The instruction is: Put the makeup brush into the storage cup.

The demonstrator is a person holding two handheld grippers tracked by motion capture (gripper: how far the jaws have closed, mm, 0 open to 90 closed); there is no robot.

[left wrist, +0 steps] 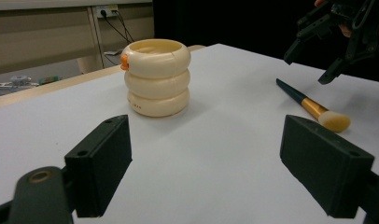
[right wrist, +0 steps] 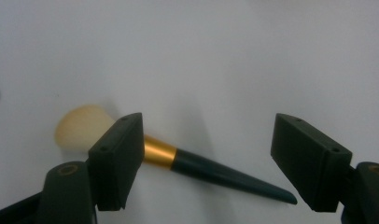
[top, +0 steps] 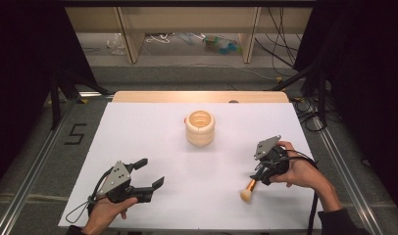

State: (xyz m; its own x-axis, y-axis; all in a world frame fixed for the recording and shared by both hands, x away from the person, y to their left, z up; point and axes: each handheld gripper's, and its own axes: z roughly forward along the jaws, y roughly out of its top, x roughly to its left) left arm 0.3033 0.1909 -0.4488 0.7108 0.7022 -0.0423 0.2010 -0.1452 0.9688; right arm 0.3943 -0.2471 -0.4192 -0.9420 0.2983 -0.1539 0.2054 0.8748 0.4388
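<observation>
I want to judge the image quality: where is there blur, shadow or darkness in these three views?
High view: dark at both sides, with the white table evenly lit. Left gripper view: the cream holder is sharp and casts a soft shadow. Right gripper view: the brush looks soft, its bristles blurred, and a faint shadow lies behind it.

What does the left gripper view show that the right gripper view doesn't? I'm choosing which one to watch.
Left gripper view alone: the cream ribbed three-ring holder, the wooden table edge, and the right tongs hovering open above the brush. Right gripper view alone: a close look at the brush lying between its open jaws. Both: the white tabletop and the dark-handled, gold-banded makeup brush.
</observation>
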